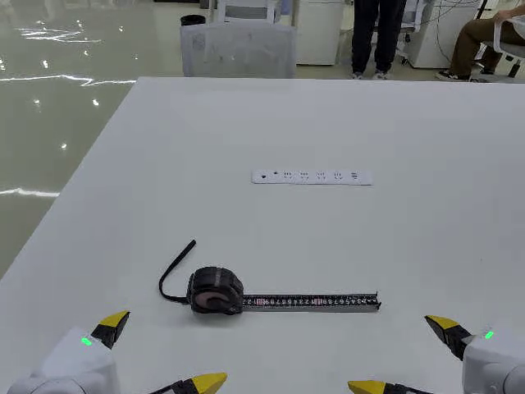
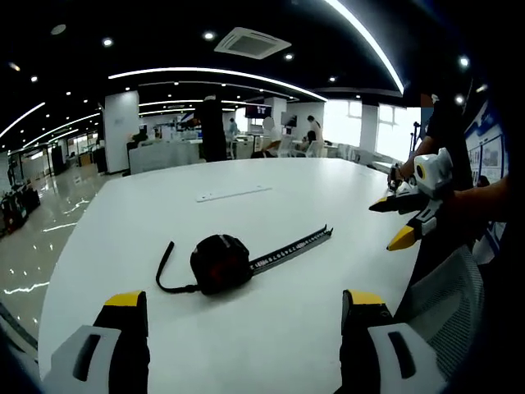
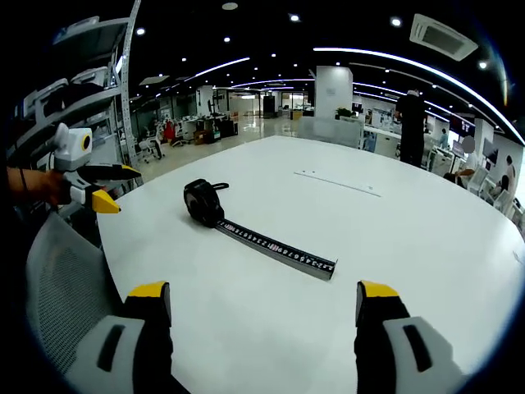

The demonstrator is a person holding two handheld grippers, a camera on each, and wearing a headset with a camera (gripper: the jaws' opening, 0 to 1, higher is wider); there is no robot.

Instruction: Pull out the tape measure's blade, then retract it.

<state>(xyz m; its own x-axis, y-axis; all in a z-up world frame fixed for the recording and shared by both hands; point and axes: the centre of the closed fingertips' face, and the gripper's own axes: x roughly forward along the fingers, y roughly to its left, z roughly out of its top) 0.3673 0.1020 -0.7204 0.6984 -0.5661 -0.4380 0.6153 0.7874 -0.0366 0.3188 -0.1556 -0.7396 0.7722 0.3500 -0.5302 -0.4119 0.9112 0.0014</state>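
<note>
Up front on the white table [image 1: 246, 123]: black tape measure [image 1: 216, 290], blade [image 1: 312, 302] pulled out partway, flat on the tabletop, pointing right in head view, w/ markings facing up. Strap [image 1: 174, 271] curling off the case's other side. Left gripper [image 1: 162, 351] and right gripper [image 1: 402, 355] hovering by the near edge, either side of the tape, both yellow-tipped, spread wide, holding nothing, not touching it. Further back, well apart: white power strip [image 1: 312, 176]. Beyond the far edge: grey mesh chair [image 1: 238, 49].
</note>
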